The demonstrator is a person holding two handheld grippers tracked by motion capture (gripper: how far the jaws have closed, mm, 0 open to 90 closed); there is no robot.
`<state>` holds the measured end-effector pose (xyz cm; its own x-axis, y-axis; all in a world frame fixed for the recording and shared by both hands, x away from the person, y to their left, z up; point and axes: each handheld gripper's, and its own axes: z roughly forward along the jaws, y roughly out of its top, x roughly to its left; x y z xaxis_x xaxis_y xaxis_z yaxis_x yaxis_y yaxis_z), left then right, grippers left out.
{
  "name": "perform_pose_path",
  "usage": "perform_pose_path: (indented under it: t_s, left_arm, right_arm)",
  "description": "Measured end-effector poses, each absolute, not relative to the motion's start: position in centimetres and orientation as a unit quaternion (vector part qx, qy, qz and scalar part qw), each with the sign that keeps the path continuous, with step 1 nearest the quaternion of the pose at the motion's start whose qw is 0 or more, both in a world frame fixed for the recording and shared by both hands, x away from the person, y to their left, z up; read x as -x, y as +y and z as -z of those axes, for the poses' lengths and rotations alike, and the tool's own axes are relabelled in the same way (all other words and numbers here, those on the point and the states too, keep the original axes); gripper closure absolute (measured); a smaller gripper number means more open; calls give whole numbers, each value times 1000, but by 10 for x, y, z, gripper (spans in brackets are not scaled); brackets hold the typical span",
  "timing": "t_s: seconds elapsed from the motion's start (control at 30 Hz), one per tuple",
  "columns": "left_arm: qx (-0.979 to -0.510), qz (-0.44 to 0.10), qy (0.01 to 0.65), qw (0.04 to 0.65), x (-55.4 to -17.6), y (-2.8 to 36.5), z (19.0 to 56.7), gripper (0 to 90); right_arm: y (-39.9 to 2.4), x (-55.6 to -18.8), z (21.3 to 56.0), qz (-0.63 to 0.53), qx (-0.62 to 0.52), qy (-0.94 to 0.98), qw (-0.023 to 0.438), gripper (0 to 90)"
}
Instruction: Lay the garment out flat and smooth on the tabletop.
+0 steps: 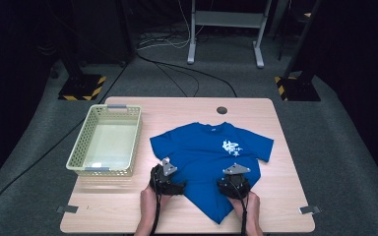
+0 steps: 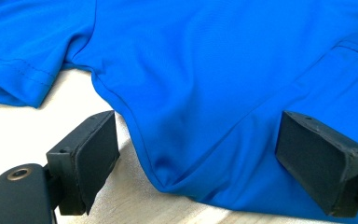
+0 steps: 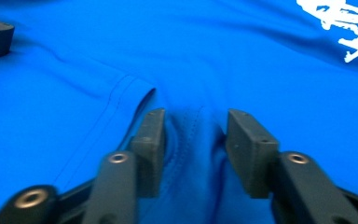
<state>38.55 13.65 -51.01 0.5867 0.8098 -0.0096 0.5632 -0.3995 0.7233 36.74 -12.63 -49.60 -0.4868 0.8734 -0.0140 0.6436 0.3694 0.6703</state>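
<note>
The blue T-shirt [image 1: 209, 160] lay flat on the table [image 1: 285, 206]. My left gripper [image 2: 198, 161] stood spread around its side edge. My right gripper [image 3: 196, 149] pinched a raised fold; the hem below was cut off.

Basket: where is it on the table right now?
In the high view the basket sits on the table's left side, just left of the blue T-shirt and beyond the left gripper.
</note>
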Motion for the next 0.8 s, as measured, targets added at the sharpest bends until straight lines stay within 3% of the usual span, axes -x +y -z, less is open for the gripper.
perform_pose_path:
  t_s: [0.2, 0.33, 0.8]
  left_arm:
    - [-818, -174, 420, 353, -386, 137, 510, 133]
    - [-818, -173, 419, 354, -386, 137, 510, 137]
    - [-817, -171, 422, 355, -387, 137, 510, 141]
  right_arm:
    - [-132, -367, 495, -308, -476, 802, 190, 750]
    - [-135, -366, 495, -313, -475, 800, 190, 805]
    - [-154, -355, 488, -343, -484, 779, 202, 840]
